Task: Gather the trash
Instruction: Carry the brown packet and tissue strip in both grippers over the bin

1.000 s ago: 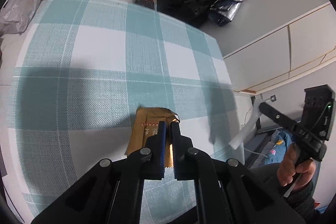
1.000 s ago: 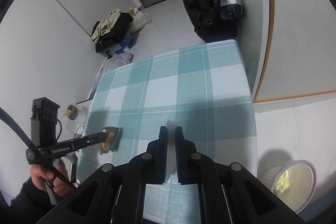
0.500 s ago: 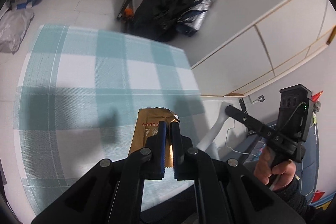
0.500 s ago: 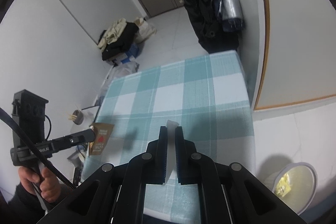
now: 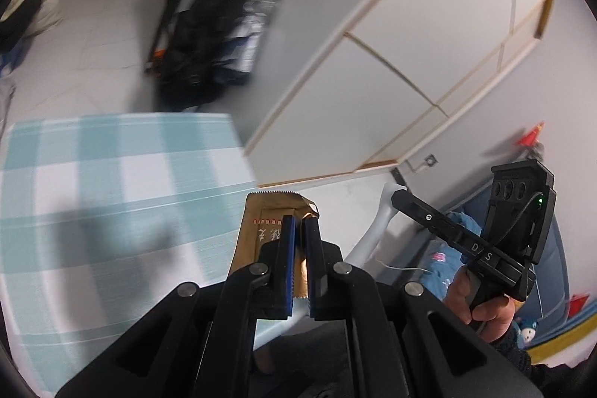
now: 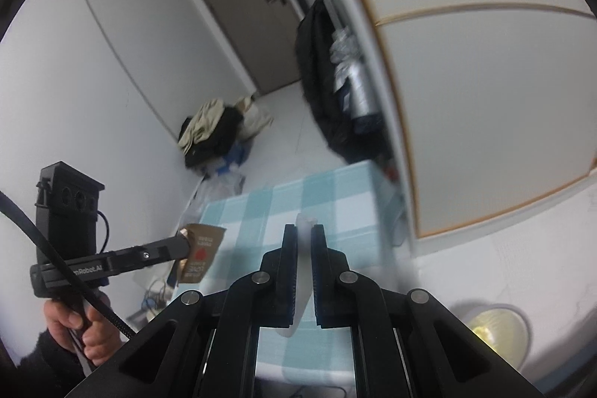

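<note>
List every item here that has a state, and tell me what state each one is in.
Left gripper: jaws shut on the brown packet, held clear of the table.
Right gripper: jaws shut on the white scrap.
Bin: open, on the floor, yellowish trash inside.
Door: closed.
Checked tablecloth: lying flat.

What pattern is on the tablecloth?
Teal and white checks on the tablecloth, clearest in the left wrist view.

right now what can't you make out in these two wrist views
- Brown foil packet: left wrist view, print partly behind the left gripper fingers.
- White plastic strip: right wrist view, its shape mostly hidden inside the right gripper.
- White bin: right wrist view, contents blurred, lower side cut by the edge.
</note>
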{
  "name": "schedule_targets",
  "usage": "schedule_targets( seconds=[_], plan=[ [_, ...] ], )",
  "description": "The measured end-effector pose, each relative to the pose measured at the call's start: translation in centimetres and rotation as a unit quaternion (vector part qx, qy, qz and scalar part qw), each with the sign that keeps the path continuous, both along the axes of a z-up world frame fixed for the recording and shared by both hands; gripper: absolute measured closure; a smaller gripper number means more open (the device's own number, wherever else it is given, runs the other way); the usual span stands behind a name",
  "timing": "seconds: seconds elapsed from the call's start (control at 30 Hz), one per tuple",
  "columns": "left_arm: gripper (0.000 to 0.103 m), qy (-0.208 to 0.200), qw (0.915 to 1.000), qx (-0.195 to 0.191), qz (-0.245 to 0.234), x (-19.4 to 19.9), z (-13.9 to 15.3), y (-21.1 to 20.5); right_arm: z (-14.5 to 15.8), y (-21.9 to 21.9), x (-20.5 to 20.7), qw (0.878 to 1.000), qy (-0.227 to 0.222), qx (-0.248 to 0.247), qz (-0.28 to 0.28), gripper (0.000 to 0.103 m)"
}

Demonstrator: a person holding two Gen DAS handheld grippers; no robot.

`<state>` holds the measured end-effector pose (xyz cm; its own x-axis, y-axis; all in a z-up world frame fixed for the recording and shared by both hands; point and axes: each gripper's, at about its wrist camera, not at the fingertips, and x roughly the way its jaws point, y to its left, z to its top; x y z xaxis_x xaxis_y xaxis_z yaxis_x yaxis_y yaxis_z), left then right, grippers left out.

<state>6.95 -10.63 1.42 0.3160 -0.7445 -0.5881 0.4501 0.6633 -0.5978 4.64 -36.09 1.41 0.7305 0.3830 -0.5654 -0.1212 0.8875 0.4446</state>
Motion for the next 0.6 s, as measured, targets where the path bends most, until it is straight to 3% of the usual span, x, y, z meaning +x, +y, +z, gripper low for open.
schedule_targets(
  seconds=[0.37,0.6],
  plan=[
    [0.102,-0.022,0.9954,-0.006,-0.093,-1.0,0.9,-11.0,1.6,-9.9,-5.8,0.995,-0.028,-0.012,-0.093,0.097],
    [0.102,0.003,0.9883,-0.007,-0.152,-0.8,-1.4,-17.0,-1.8,-15.0,-7.5,0.987,0.001,-0.039,-0.154,0.096]
  ],
)
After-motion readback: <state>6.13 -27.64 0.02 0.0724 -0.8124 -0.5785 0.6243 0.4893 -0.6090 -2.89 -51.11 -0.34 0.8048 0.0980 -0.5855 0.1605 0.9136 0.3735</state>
